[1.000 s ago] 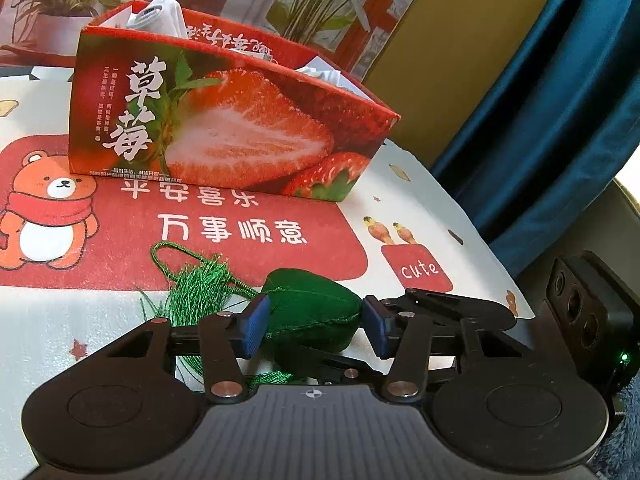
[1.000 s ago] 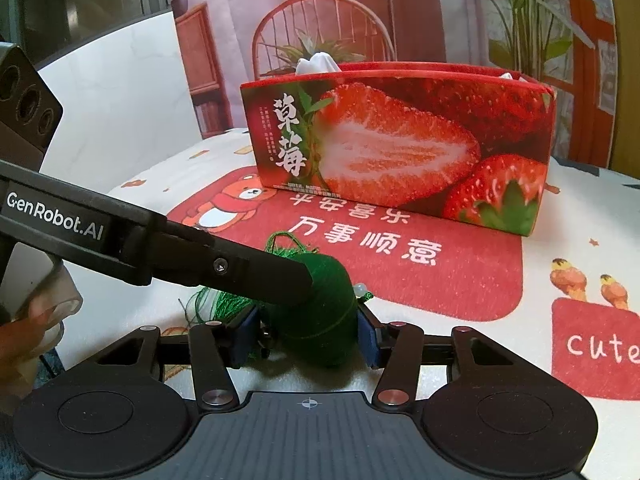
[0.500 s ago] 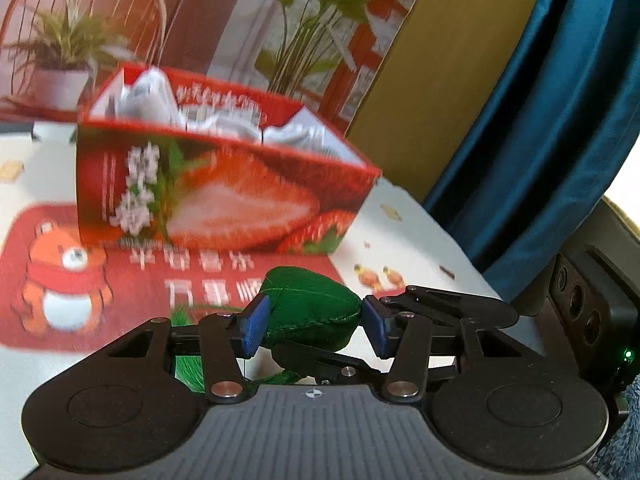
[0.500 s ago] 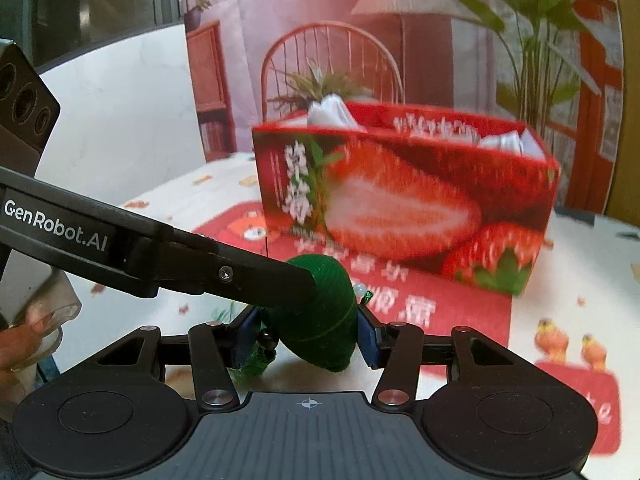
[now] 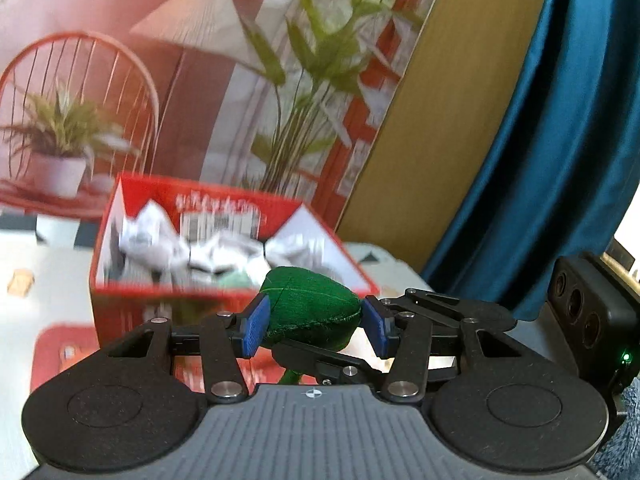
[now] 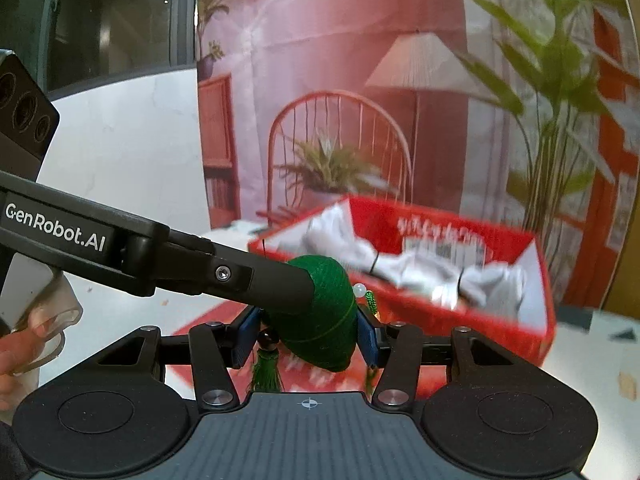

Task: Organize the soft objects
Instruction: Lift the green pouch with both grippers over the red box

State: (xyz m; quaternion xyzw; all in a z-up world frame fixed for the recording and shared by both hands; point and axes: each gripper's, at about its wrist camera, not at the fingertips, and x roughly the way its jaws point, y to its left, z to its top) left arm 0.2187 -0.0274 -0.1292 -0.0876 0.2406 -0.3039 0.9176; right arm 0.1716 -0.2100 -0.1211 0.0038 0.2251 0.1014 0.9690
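A green stuffed sachet (image 5: 312,308) hangs in the air in front of the open red strawberry box (image 5: 120,308). My left gripper (image 5: 316,330) is shut on it, blue pads pressing both sides. My right gripper (image 6: 306,338) is shut on the same sachet (image 6: 324,320) from another side. The left gripper's black finger (image 6: 256,280) crosses the right wrist view onto it. A green tassel (image 6: 266,372) and a white bead (image 6: 360,290) dangle from it. The box (image 6: 440,320) holds crumpled white soft items (image 6: 400,268), blurred.
A printed backdrop with a chair, lamp and plants stands behind the box. A blue curtain (image 5: 540,160) hangs at the right. The table carries a red and white printed cloth (image 5: 52,344). A person's hand (image 6: 16,344) holds the left gripper's handle.
Both grippers have risen together with the green sachet, lifting it off the tablecloth. The box's open top and its white contents now show from above.
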